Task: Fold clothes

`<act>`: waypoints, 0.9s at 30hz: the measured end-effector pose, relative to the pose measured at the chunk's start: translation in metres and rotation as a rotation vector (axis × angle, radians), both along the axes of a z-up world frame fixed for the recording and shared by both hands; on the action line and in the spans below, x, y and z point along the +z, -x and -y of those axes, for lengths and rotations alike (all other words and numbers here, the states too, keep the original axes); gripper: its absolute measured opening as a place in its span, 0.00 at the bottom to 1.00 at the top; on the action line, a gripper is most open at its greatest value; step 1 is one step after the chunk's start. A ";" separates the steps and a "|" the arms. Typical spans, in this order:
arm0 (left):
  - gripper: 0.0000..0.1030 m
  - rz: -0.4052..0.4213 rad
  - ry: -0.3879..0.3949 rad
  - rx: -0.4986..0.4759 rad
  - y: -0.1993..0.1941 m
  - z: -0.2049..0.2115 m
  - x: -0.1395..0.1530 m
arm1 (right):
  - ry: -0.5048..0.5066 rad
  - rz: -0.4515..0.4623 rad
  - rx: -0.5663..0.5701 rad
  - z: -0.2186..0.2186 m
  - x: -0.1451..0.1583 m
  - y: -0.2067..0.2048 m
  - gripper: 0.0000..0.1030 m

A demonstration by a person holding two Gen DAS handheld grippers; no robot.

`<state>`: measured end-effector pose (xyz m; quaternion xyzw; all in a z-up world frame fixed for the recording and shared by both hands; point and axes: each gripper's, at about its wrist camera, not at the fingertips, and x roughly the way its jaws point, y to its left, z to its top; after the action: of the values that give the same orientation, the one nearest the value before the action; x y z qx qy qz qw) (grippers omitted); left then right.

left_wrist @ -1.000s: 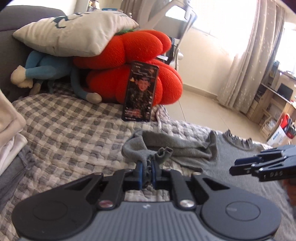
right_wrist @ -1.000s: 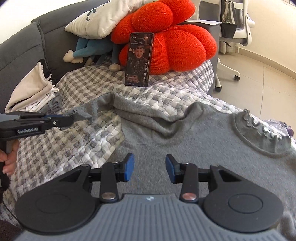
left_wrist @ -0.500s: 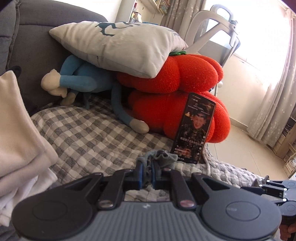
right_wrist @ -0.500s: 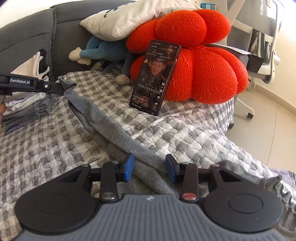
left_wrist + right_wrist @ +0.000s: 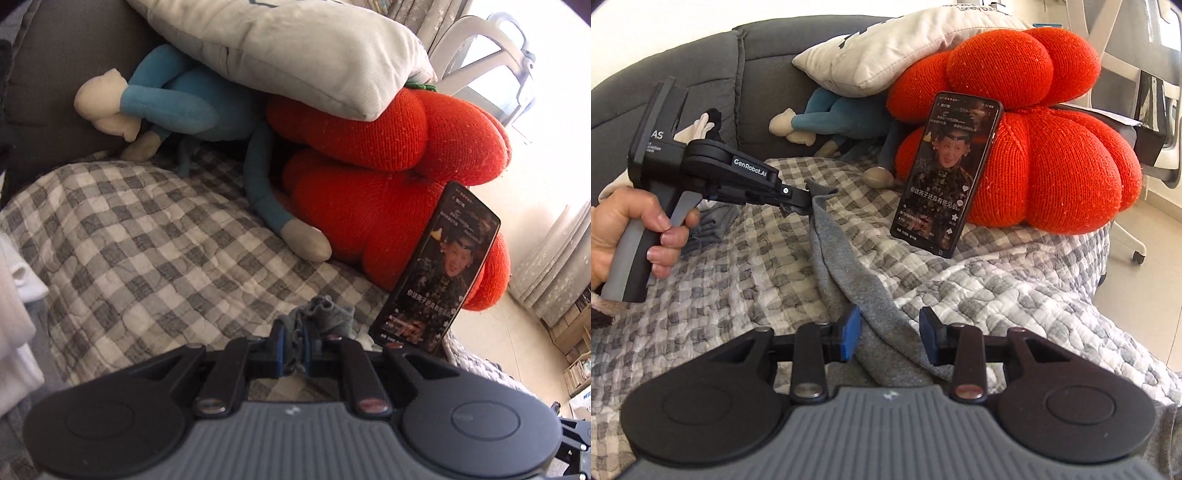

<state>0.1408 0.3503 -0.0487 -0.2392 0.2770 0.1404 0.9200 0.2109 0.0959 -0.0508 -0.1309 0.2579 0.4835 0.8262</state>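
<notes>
a dark grey fabric sofa (image 5: 746,66) under a grey-and-white checked quilted blanket (image 5: 746,266) carries an orange knitted pumpkin cushion (image 5: 1052,155) with a black smartphone (image 5: 945,173) propped against it. the grey knit garment (image 5: 857,280) runs as a long strip from near the right gripper up to the left gripper. a hand (image 5: 631,229) holds the left gripper (image 5: 803,197) level, pinched tight on the garment's far end, while the right gripper (image 5: 889,334) hovers wide apart astride the strip, holding nothing.

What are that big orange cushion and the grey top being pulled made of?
Orange cushion: looks like knitted yarn, matte, with fine ribbed stitches and fuzzy specks. Grey garment: seems a soft jersey or fleece knit, matte and heathered, draping limply from the left gripper; the exact fibre can't be told.
</notes>
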 end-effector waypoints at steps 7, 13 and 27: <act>0.45 0.046 0.096 0.012 0.001 -0.015 -0.015 | -0.043 -0.070 -0.055 -0.002 -0.001 -0.015 0.09; 0.51 0.051 0.124 0.004 0.007 -0.024 -0.021 | -0.069 -0.116 -0.168 0.004 -0.004 -0.034 0.09; 0.52 0.079 0.144 0.033 0.016 -0.034 -0.027 | -0.042 -0.104 -0.004 0.004 0.024 0.012 0.16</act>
<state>0.1245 0.3845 -0.0759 -0.3148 0.2459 0.1258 0.9081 0.1984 0.0919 -0.0271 -0.0875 0.2906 0.4934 0.8152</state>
